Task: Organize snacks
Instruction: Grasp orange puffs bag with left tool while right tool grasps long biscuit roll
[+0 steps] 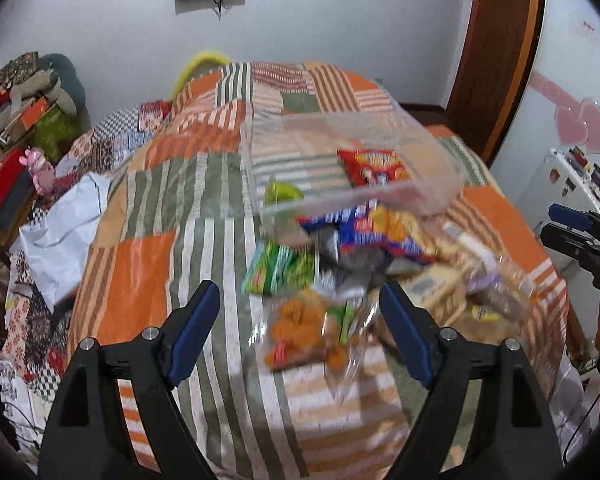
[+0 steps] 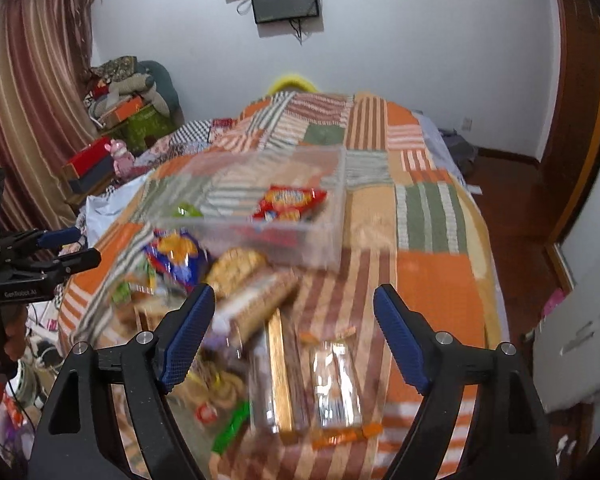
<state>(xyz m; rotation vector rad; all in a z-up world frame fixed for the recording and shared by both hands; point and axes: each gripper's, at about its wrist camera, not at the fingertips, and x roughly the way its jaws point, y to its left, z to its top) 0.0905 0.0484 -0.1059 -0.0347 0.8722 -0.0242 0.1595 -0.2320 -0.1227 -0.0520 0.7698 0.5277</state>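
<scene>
L gripper [image 1: 300, 328] jaws wide apart, empty; R gripper [image 2: 294, 332] same, above snack pile [image 2: 236, 292]

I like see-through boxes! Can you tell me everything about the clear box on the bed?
The clear box looks like thin, see-through plastic, rectangular, with no lid on. It sits upright on the patchwork bedspread, just behind the snack pile. Inside lie a red snack packet and something small and green. Neither gripper touches it. The picture is blurry, so finer details are unclear.

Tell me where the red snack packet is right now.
The red snack packet lies inside the clear plastic box on the patchwork bedspread, toward the box's right side, beyond the loose snack pile.
</scene>
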